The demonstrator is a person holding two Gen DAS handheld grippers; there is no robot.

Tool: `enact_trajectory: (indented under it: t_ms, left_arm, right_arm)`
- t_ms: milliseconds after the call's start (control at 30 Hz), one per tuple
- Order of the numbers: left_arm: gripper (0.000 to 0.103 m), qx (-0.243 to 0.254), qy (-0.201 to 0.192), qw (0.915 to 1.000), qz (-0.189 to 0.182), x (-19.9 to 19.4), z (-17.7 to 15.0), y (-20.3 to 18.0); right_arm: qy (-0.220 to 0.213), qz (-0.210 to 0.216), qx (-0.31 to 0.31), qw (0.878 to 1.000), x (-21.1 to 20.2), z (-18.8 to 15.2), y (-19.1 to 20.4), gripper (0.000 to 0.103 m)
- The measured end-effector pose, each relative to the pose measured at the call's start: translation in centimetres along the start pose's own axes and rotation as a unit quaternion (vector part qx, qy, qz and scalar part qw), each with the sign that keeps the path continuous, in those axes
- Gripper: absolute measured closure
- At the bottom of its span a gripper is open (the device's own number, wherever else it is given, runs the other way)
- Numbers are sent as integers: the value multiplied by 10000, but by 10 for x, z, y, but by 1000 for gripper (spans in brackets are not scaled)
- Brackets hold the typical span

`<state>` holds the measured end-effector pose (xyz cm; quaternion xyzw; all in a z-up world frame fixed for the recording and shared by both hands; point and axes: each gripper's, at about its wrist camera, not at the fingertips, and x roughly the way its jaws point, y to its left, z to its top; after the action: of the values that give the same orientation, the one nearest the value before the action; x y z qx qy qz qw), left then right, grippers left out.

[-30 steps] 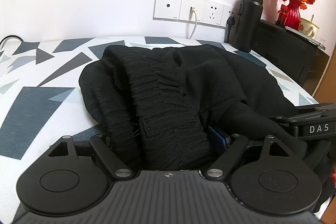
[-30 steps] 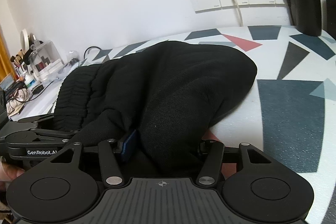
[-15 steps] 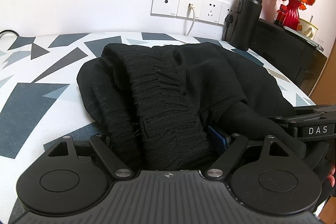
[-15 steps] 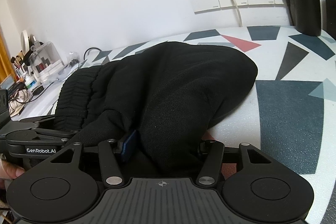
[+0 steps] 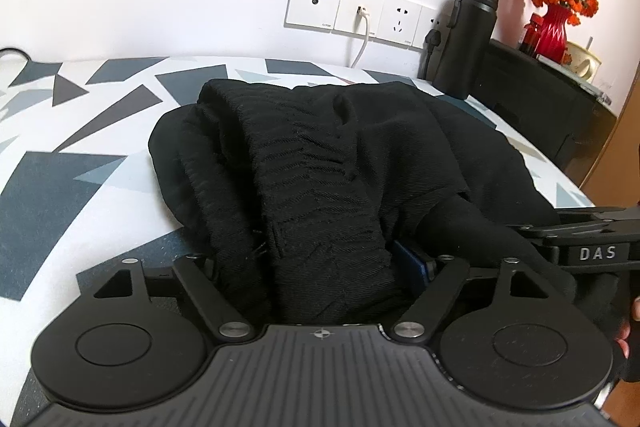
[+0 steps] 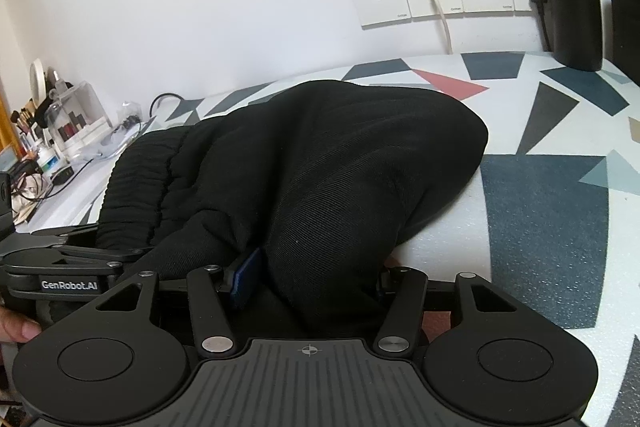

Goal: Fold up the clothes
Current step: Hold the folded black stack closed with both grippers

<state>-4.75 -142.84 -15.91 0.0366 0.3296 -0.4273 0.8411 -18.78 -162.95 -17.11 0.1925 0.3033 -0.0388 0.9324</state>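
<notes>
Between the fingers of the left gripper (image 5: 320,259), a bunched fold of the black ribbed-waistband garment (image 5: 328,163) is clamped, the cloth filling the whole gap so that only a blue finger pad (image 5: 410,261) shows at its right edge. Ahead of this gripper the garment is heaped on the white table cover printed with grey and dark-blue triangles (image 5: 60,187). Off to its right, the other gripper's black body marked "DAS" is seen beside the cloth. Further ahead, against the wall, a row of white wall sockets (image 5: 360,9) is mounted, and to the right of them a tall black flask (image 5: 466,39) and a red vase of orange flowers (image 5: 554,27) are stood.

The right gripper (image 6: 316,267) is likewise closed on a thick fold of the same garment (image 6: 320,167), with a blue pad (image 6: 244,279) pressed against its left side. To its left, the left gripper's body marked "GenRobot.AI" is seen, with fingertips of a hand (image 6: 16,325) beneath it.
</notes>
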Motion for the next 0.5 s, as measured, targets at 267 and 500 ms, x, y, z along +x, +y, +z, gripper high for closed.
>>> enact_trajectory:
  t_ms: [267, 500]
  left_arm:
    - [30, -513, -17, 9987, -78, -30, -10, 35]
    - [33, -704, -131, 9967, 391, -72, -29, 63]
  right_arm:
    - [111, 271, -397, 9988, 17, 0, 32, 52]
    - [287, 648, -827, 9941, 39, -2, 80, 52]
